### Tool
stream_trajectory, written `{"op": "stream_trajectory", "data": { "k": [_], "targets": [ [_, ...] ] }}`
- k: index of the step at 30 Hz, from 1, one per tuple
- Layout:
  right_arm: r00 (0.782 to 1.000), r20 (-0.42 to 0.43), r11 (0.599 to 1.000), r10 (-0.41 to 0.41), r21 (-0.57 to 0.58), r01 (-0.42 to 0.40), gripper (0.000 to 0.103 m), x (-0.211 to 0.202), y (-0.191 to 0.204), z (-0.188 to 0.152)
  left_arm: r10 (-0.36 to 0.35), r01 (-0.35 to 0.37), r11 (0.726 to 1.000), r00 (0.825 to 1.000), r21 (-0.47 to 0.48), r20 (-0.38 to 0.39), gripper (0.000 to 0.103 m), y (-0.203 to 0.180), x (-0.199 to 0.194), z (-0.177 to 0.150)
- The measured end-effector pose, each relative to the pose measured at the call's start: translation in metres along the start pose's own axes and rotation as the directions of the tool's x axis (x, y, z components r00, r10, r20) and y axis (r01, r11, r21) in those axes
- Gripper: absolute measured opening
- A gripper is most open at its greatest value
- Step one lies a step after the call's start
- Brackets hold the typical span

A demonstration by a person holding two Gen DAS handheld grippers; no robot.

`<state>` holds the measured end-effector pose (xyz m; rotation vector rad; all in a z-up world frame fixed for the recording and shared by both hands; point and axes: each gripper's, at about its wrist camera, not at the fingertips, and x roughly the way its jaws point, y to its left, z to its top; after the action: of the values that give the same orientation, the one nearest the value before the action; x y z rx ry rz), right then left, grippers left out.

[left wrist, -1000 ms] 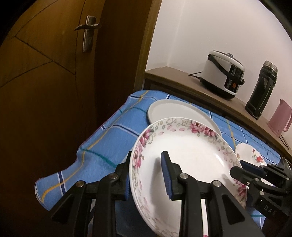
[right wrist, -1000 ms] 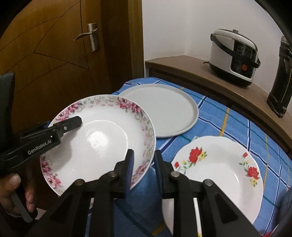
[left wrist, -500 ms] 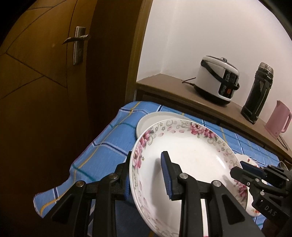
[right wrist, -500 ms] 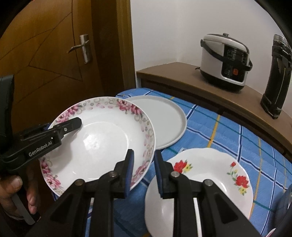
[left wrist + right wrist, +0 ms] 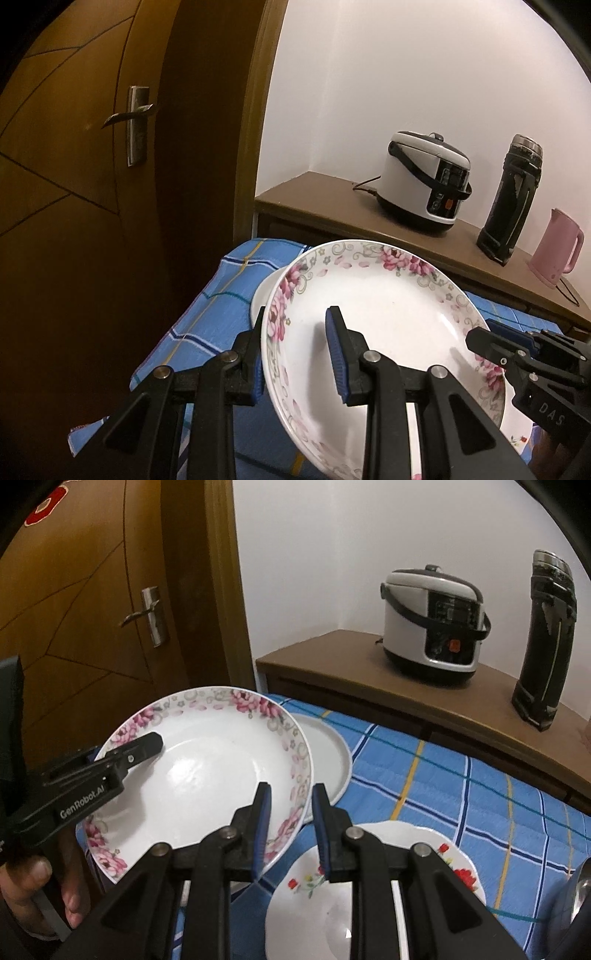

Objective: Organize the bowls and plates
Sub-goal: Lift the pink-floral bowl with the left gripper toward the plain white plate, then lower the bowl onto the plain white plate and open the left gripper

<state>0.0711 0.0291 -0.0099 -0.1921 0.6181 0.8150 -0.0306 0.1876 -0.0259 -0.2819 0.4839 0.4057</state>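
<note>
A pink-flowered plate, held clear of the blue checked tablecloth, fills the lower centre of the left wrist view and the centre left of the right wrist view. The left gripper is clamped across its rim, one pad under the plate and one on its inner face; the right gripper pinches the opposite rim in the same way. A hand shows at the lower left edge of the right wrist view.

Handling, as judged: the plate appears to be glazed ceramic, so stiff, moderately heavy, smooth enough to slide between pads, and liable to chip or break if dropped or knocked. The sloped rim is the only purchase; two opposed rim grips keep it level.

Count of tableware in view: three pieces. One is the held plate; one is a plain white plate lying on the cloth just behind it; one is a red-flowered plate on the cloth at lower right. No bowl can be told apart with certainty.

On the wooden shelf at upper right: one rice cooker, one dark flask, one pink kettle.
</note>
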Motion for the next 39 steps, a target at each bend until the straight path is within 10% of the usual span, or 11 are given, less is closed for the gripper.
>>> {"op": "stream_trajectory", "data": {
  "k": [39],
  "targets": [
    [0.998, 0.048, 0.998, -0.05, 0.04, 0.048, 0.023, 0.021, -0.014, 0.039, 0.016, -0.018, 0.999, 0.999, 0.039, 0.043, 0.032, -0.011, 0.035, 0.035]
  ]
}}
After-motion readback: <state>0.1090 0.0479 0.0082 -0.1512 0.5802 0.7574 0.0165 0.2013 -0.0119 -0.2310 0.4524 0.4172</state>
